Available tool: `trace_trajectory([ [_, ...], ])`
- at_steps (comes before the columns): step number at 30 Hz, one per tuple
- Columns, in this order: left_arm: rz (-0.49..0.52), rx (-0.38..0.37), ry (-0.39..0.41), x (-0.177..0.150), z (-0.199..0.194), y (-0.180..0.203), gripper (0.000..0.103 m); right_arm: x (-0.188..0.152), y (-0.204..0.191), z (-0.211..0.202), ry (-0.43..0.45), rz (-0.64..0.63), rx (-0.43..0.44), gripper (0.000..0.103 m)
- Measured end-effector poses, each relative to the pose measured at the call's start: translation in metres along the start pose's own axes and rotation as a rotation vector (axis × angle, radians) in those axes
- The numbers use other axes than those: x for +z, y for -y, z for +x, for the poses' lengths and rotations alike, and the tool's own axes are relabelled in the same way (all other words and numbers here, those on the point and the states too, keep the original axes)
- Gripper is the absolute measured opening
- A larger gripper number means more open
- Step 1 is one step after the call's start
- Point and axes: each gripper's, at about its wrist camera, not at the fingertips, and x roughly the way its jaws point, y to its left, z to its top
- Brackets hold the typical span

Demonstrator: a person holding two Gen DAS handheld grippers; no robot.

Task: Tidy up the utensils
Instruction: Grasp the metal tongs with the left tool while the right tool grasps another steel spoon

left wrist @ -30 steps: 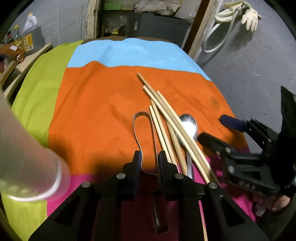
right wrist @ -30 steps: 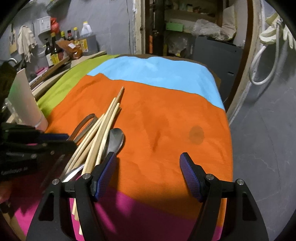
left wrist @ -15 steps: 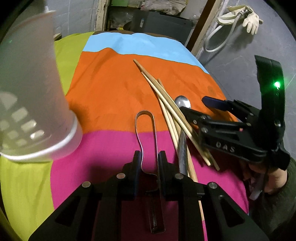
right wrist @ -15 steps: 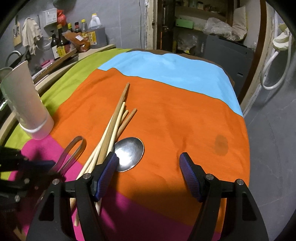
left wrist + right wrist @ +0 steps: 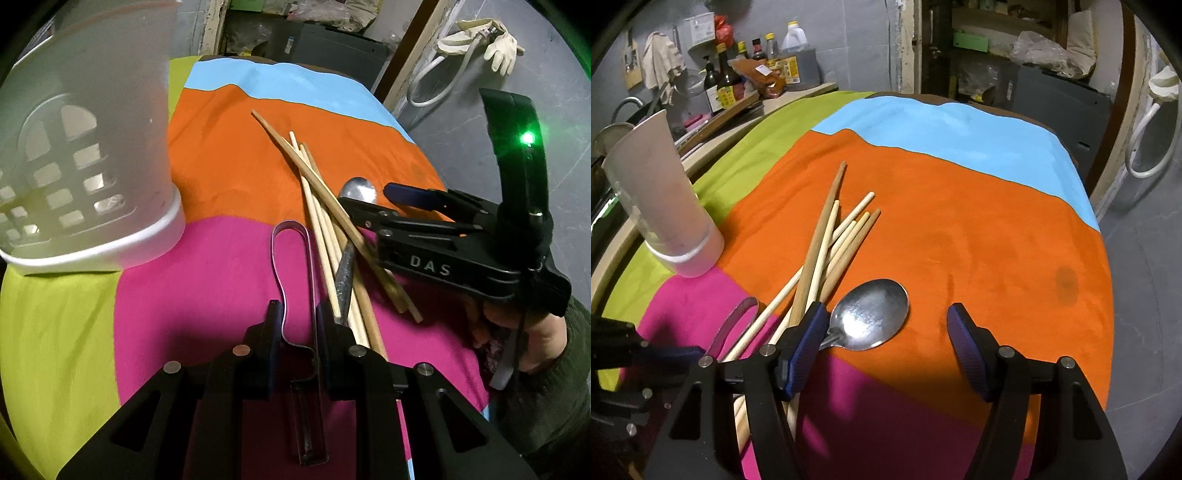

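My left gripper is shut on metal tongs, whose looped end points forward above the cloth. Several wooden chopsticks and a metal spoon lie in a pile on the orange and pink cloth. My right gripper is open and empty, low over the spoon bowl, with the spoon neck by its left finger. It also shows in the left wrist view. A translucent white utensil holder stands upright at the left; it also shows in the right wrist view.
The table is covered by a cloth of blue, orange, pink and green patches. Bottles and kitchen items crowd a counter at the far left. The table's right edge drops to a grey floor. Gloves hang on the far wall.
My left gripper has drawn back and leftward with the tongs, bringing the utensil holder close on its left. My right gripper has moved forward over the spoon and stayed open.
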Motion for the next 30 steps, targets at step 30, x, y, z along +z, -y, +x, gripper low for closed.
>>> trace_trajectory([
  [30, 0.073, -0.009, -0.058, 0.011, 0.005, -0.002, 0.016, -0.026, 0.001, -0.013, -0.004, -0.008, -0.034, 0.049],
])
